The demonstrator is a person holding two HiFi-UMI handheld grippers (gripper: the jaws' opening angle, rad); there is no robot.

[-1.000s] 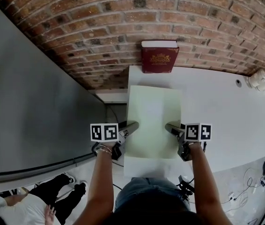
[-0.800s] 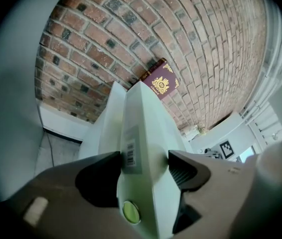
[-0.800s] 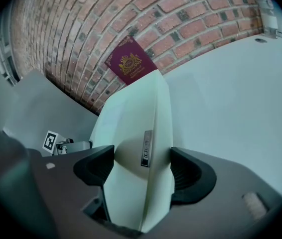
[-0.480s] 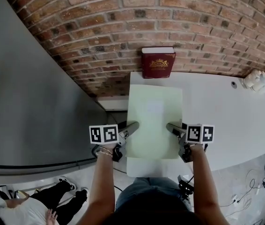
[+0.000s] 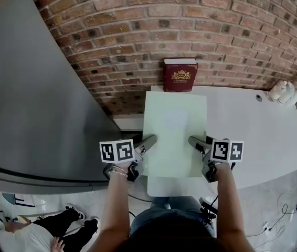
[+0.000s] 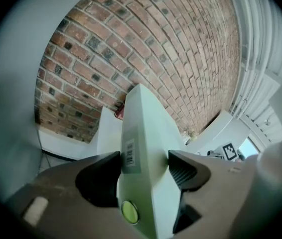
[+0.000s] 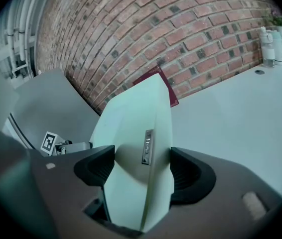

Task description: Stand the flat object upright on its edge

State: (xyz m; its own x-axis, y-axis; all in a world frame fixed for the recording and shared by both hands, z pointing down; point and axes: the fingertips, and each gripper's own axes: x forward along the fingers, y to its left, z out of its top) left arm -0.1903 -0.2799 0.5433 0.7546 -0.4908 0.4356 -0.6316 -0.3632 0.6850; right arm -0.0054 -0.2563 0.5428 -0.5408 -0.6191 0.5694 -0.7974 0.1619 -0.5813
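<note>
**Flat green case** (image 5: pixel 174 135): pale green, thin, rectangular. It is held level over the white bench (image 5: pixel 253 135), its long sides running away from the person. Whether its underside touches the bench cannot be told. It is not standing on an edge. What it holds, if anything, cannot be seen.
- Barcode label (image 6: pixel 129 153) on the edge between the left jaws.
- Round green stud (image 6: pixel 129 212) on that same edge, nearer the camera than the jaws.
- Small dark strip label (image 7: pixel 147 147) on the edge between the right jaws.

**Left gripper** (image 6: pixel 143 171): its jaws are closed onto the case's left long edge, one pad on each face.

**Right gripper** (image 7: pixel 142 172): its jaws are clamped on the opposite long edge, level with the left jaws, with the case's width between the two.

**Dark red book** (image 5: pixel 179 75): it stands upright beyond both jaws, past the case's far end. It leans against the brick wall (image 5: pixel 190 25), its gold-crested cover facing the person.

**Small white items** (image 5: pixel 284 91): a cluster at the bench's far corner, well to the right of the right jaws. A small dark spot (image 5: pixel 258 96) lies beside them.

**Grey panel** (image 5: pixel 28 98): a large, plain surface to the left of the left jaws.

**Floor**: cables (image 5: pixel 279 214) lie below the bench on the right. Another person's legs (image 5: pixel 70 219) show at lower left.
</note>
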